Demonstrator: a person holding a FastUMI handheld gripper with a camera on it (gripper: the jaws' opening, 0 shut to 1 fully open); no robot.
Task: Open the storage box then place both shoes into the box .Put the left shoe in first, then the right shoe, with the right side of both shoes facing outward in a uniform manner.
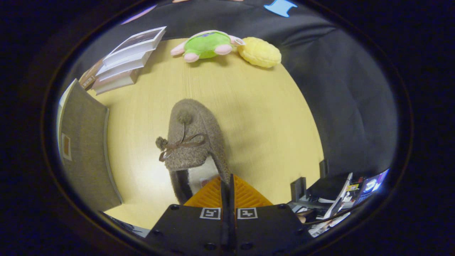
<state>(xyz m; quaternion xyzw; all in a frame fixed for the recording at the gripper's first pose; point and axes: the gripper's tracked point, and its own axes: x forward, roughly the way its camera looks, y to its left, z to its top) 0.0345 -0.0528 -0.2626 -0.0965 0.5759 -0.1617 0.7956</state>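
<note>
A brown fuzzy slipper (193, 142) with a ribbon bow and two pompoms points its toe away from me, over the yellow table (256, 117). Its white lining shows at the heel opening. My gripper (228, 181) has its orange fingers (209, 195) pressed almost together on the right rim of the slipper's heel opening, shut on it. The grey fabric storage box (83, 149) stands to the left of the slipper, showing a broad flat panel with a small label. Its inside is hidden from me.
A stack of books (124, 58) lies at the table's far left. A green and pink plush toy (206, 45) and a yellow plush (259, 52) sit along the far edge. Beyond the table's right edge are dark stands and clutter (337, 199).
</note>
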